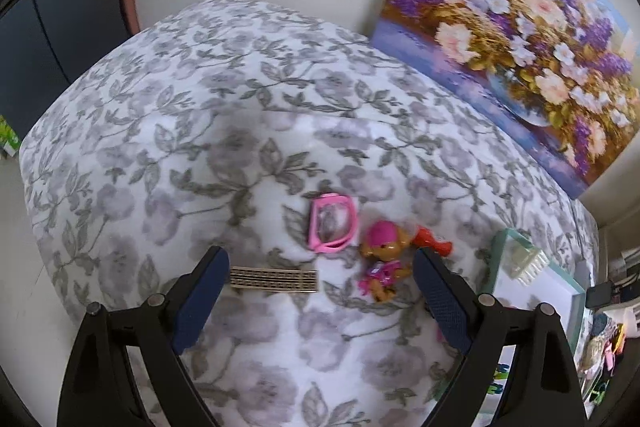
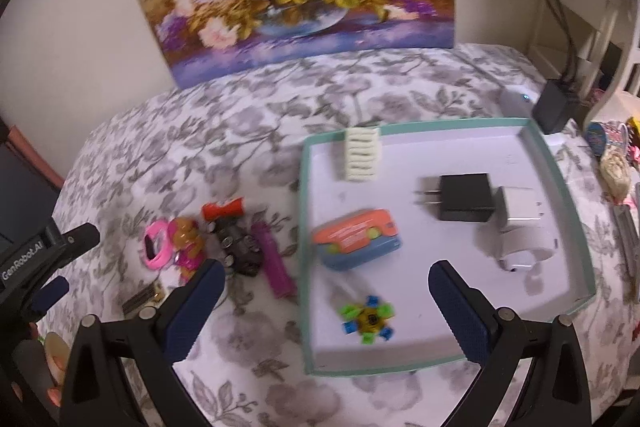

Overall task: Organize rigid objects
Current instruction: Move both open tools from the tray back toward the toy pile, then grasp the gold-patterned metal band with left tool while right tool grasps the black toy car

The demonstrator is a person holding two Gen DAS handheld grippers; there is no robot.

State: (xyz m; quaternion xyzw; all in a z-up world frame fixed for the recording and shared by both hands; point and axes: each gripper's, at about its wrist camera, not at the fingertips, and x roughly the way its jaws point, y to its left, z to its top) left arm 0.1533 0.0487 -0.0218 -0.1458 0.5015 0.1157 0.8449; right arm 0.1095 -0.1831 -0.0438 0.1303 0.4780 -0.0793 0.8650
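Both grippers stand wide open and hold nothing: the left gripper (image 1: 320,291) above the bed (image 1: 200,107), the right gripper (image 2: 326,311) above the tray's (image 2: 440,125) near left corner. Beside the tray's left edge lie a pink watch (image 1: 331,223), a toy dog (image 1: 382,259), a black toy (image 2: 240,247) and a purple lighter (image 2: 274,265). Inside the tray sit a black charger (image 2: 464,197) and a spinner (image 2: 368,319).

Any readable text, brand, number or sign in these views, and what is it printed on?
"GenRobot.AI": white lettering on the black body of the left gripper, right wrist view.
Print on the orange-and-blue rectangular case in the teal-rimmed white tray: too blurred to read.
Nothing else legible.
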